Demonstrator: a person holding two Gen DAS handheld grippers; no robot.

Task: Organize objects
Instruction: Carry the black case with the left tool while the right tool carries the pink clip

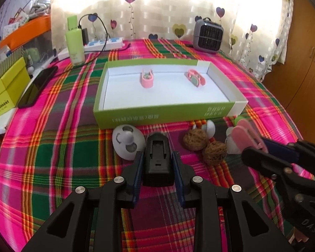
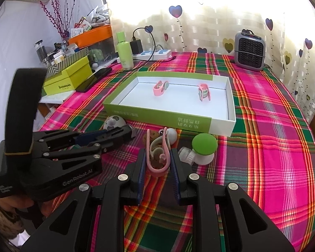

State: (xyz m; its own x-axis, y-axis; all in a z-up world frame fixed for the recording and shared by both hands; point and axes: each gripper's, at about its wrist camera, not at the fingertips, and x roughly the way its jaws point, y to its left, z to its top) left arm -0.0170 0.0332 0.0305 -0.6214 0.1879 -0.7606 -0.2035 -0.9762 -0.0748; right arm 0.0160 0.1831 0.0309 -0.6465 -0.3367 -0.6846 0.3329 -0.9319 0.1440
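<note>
My left gripper (image 1: 157, 157) is shut on a black plastic block (image 1: 157, 161), held just above the plaid cloth in front of a shallow green-and-white box (image 1: 163, 113). Two pink clips (image 1: 147, 79) (image 1: 194, 78) lie inside the box. To the right, my right gripper (image 2: 158, 153) is shut on a third pink clip (image 2: 157, 168), which stands up between its blue pads. On the cloth between gripper and box lie a white egg-shaped toy (image 1: 126, 141), two walnuts (image 1: 195, 139), a white ball (image 2: 171, 135) and a green-capped mushroom-shaped thing (image 2: 203, 145).
At the back stand a grey heater (image 1: 208, 35), a green bottle (image 1: 74, 42) and a power strip (image 1: 105, 43) with a cable. A black phone (image 1: 37, 86) and a yellow-green box (image 1: 6, 90) lie at the left. A wooden cabinet (image 1: 300, 67) rises at the right.
</note>
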